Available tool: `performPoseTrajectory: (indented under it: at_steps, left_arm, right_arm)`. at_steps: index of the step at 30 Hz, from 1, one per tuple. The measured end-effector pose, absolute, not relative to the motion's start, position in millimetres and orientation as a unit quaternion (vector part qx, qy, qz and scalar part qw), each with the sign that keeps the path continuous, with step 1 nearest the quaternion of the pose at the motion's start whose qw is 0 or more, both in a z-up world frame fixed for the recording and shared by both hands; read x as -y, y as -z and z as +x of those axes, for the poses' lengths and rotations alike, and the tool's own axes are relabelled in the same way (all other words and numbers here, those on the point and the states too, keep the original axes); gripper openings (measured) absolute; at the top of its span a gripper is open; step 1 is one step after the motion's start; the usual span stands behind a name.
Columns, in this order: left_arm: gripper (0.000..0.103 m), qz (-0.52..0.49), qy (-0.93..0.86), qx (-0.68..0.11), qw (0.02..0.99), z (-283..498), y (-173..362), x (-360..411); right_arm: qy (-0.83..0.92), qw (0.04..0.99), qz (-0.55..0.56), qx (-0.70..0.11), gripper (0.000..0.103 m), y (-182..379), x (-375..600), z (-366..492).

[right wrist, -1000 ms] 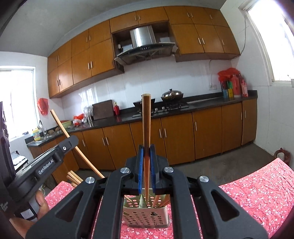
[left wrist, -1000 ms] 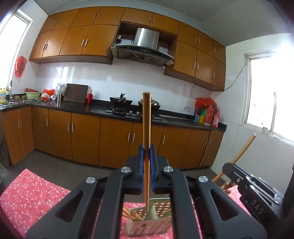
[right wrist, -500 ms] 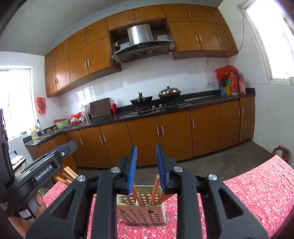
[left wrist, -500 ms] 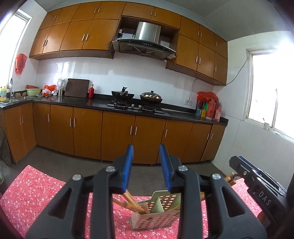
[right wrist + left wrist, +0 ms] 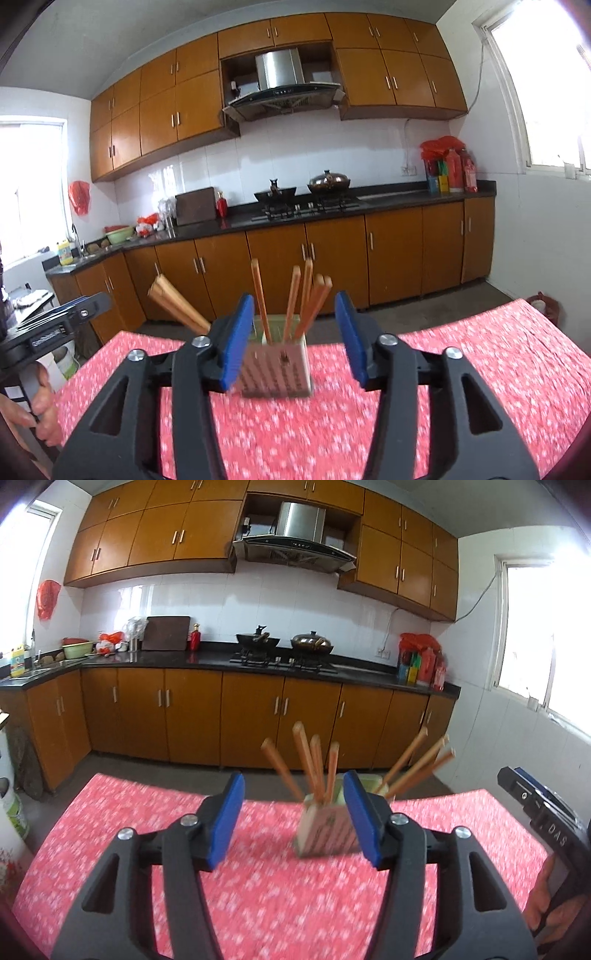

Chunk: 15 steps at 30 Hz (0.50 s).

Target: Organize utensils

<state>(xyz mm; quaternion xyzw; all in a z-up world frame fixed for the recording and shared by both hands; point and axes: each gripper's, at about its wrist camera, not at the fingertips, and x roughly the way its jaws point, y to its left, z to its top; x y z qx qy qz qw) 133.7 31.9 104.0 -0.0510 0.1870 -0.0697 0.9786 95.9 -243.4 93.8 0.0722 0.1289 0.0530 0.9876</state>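
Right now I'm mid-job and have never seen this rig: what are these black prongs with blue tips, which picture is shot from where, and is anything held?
No robot arm here: a person carries a two-finger gripper in each hand, each with a fisheye camera looking along its fingers. One picture looks out from the left gripper, the other from the right gripper. The blue strips are the finger pads. Ahead, on the red floral tablecloth, stands a pale perforated utensil holder with wooden chopsticks leaning in its compartments. Both grippers' jaws are opening, with nothing clamped between them; the holder only shows through the gaps, farther away. Behind is a kitchen counter.
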Motion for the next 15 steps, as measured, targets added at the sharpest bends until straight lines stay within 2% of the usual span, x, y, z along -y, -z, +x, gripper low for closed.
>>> performPoseTrajectory:
  at_steps: [4,9,13,15]
  left_arm:
    - [0.065,-0.049,0.041,-0.186,0.98,94.8,-84.2,-43.4]
    - [0.074,-0.034,0.022,-0.179,0.983,58.9,-67.1,-47.1]
    - [0.084,-0.01,0.009,-0.161,0.987,33.0,-56.1,-41.5]
    - [0.088,-0.001,0.009,-0.153,0.988,22.5,-50.8,-37.6]
  right_arm:
    - [-0.043,0.988,0.051,-0.14,0.067,-76.8,237.5,71.6]
    - [-0.036,0.991,0.016,-0.131,0.093,-63.2,224.1,41.4]
    - [-0.031,0.993,-0.007,-0.118,0.101,-51.6,213.3,23.3]
    - [-0.028,0.992,-0.015,-0.119,0.101,-46.2,208.3,19.1]
